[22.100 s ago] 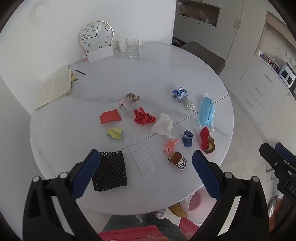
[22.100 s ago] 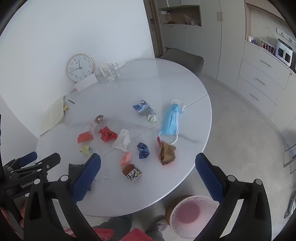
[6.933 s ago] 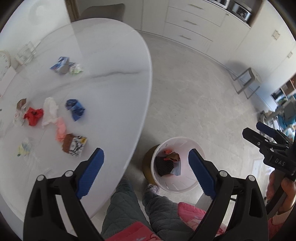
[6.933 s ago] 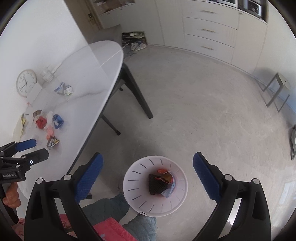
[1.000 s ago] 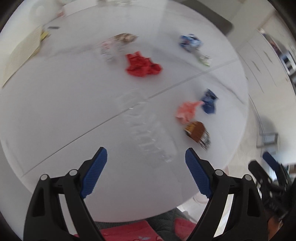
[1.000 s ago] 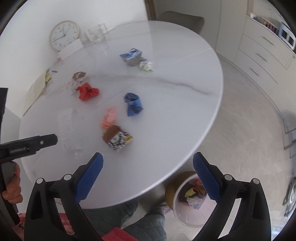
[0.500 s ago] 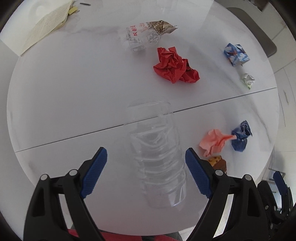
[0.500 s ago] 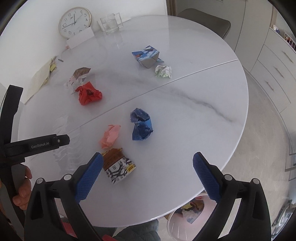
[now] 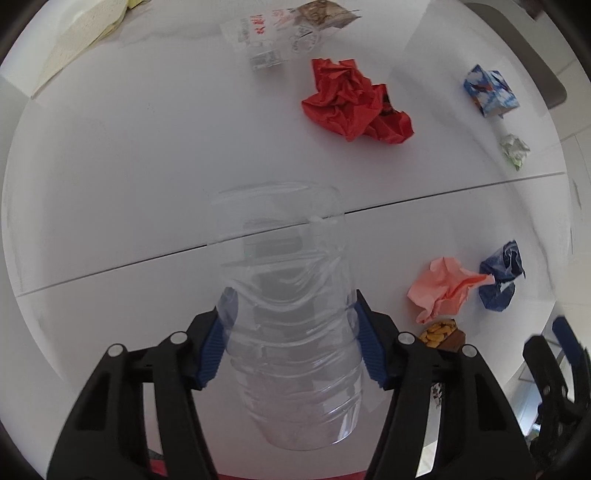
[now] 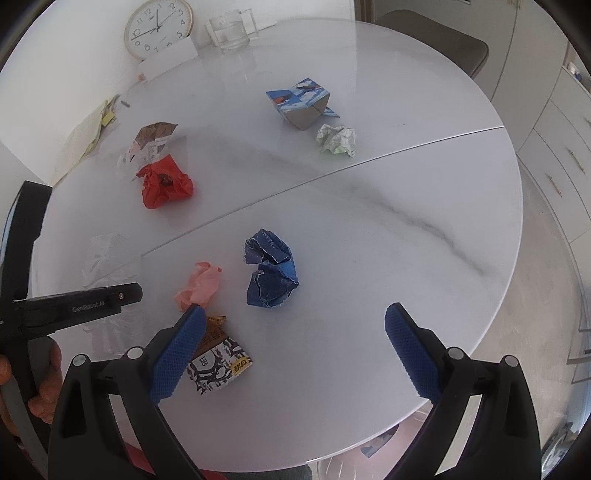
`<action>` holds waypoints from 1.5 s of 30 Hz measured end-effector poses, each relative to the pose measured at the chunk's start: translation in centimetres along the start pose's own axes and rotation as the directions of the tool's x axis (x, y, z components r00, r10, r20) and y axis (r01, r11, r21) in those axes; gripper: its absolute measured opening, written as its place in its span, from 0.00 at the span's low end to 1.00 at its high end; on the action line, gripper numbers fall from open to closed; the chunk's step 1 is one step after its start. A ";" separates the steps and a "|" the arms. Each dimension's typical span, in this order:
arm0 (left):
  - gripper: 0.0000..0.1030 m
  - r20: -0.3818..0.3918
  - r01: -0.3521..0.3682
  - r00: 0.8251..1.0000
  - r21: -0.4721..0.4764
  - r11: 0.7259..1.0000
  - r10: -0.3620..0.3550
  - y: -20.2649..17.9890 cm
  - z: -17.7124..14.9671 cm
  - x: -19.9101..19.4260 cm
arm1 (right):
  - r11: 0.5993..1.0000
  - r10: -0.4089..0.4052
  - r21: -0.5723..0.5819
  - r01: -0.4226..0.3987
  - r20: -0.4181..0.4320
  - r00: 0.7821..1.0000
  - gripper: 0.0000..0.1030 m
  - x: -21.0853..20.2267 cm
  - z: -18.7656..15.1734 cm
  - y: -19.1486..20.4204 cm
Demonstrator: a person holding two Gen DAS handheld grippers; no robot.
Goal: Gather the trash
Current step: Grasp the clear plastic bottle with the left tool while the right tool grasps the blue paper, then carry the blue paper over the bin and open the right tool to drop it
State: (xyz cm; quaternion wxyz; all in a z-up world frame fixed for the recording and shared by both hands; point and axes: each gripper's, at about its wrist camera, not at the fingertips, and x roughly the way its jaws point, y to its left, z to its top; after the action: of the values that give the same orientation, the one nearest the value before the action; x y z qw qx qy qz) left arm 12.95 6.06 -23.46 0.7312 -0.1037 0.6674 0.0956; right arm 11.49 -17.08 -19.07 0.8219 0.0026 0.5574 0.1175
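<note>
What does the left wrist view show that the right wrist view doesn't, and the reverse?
Only the left wrist: the left gripper closing, its pads against the clear bottle.
Only the right wrist: the clock, the glass mug, and the right gripper wide open over the table.
Both: red wad, pink wad, blue wad.

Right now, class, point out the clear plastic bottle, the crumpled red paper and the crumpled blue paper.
clear plastic bottle (image 9: 291, 325), left wrist view, middle of its ribbed body
crumpled red paper (image 9: 351, 101), left wrist view, centre
crumpled blue paper (image 10: 271, 271), right wrist view, centre

Round white table (image 10: 424, 177) (marbled), crumpled red paper (image 10: 164, 182), clear bottle (image 9: 291, 317), clock (image 10: 159, 27)
</note>
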 end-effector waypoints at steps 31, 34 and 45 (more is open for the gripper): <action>0.58 0.093 -0.001 0.995 0.191 0.982 -0.017 0.5 -1.1 -4.4 | 0.993 -0.032 0.115 0.029 0.021 0.999 0.30 3.7 1.3 0.4; 0.58 0.120 0.001 0.992 0.259 0.966 -0.033 -1.2 -1.8 -5.4 | 0.988 -0.033 0.155 0.025 0.048 0.998 0.31 1.4 -0.1 -0.6; 0.58 0.086 0.099 0.980 0.572 0.814 -0.179 -11.7 -8.0 -7.3 | 0.928 -0.167 0.346 0.138 0.055 0.984 0.31 -7.0 -12.4 -7.5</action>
State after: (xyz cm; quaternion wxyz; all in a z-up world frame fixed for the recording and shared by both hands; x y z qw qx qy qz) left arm 7.91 -7.46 -16.58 0.7777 0.0757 0.6049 -0.1532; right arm -0.92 -27.31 -18.42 0.8380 0.1064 0.5332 -0.0453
